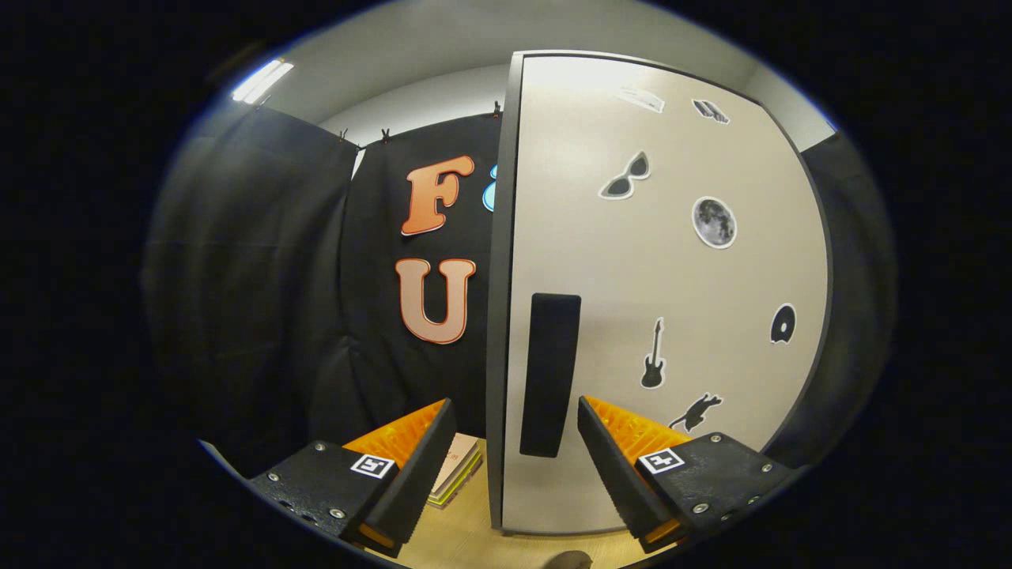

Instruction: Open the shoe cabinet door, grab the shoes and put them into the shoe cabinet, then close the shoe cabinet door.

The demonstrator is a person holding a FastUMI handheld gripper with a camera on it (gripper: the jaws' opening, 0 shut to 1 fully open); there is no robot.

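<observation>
- Pale wood floor [466, 537] lies under the fingers; a small stack of books [457, 468] rests on it just past the left finger.
- Gripper [515, 454] has its jaws spread wide, pinching nothing. Both fingers point forward and up.
- Between the fingers stands the near edge of the shoe cabinet door [664, 261]. Its dark edge strip runs top to bottom, nearer the left finger than the right.
- Door handle [549, 373], a dark upright slot or bar, sits on the pale face just right of that edge, ahead of the gap between the jaws and closer to the right finger. Fingers look near it but not touching.
- Door face carries small stickers: sunglasses [626, 178], moon [714, 222], guitar [653, 356], cat [697, 411].
- Beyond the door edge, to the left, hangs the black cloth wall [261, 300]; a ceiling light [261, 81] glows above it.
- Cannot tell whether the door is shut or ajar; the cabinet interior is hidden.
- Judgement: early in the task, likely at the door-opening step. Fetching the shoes, placing them inside and closing the door all appear left to do.
</observation>
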